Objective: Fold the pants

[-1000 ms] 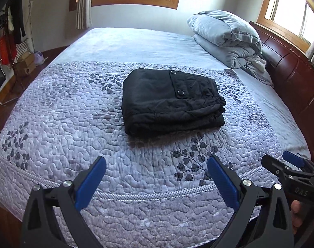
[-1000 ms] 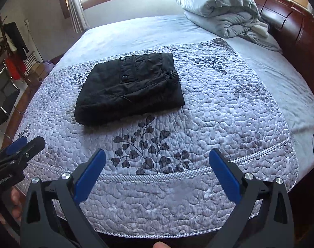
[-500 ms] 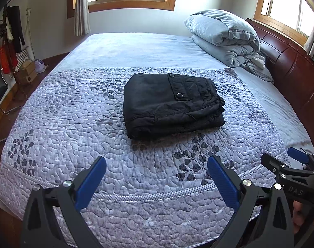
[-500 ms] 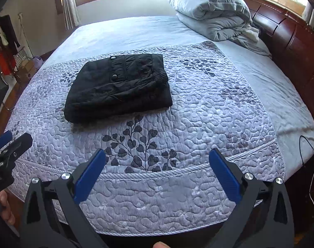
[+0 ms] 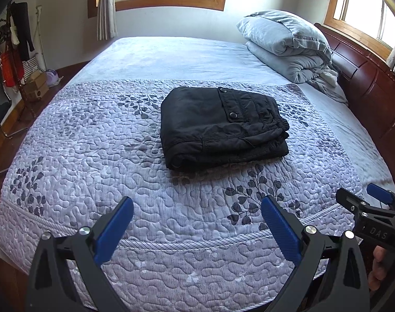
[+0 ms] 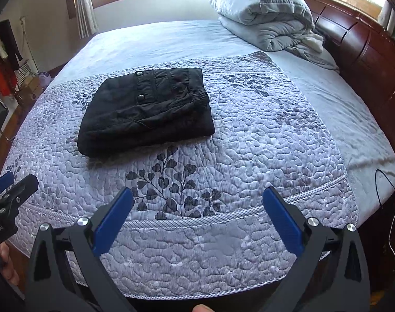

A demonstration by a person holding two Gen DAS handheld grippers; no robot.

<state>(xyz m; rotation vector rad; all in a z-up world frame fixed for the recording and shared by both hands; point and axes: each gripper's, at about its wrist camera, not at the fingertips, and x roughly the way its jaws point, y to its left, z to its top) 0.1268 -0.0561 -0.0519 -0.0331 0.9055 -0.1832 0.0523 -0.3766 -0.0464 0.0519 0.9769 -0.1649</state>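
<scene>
The black pants (image 5: 220, 127) sit as a squared, stacked bundle in the centre of the frame on the quilted bedspread (image 5: 98, 150), snap pocket up, which reads as folding done. The left gripper (image 5: 197, 228) hangs at the bottom edge with jaws wide and empty, well short of the bundle. The right gripper (image 6: 197, 221) too: spread wide, holding nothing. A rolled grey duvet (image 6: 265, 18) lies upper right by the headboard (image 6: 358, 46), well apart. Nothing blocks the pants.
</scene>
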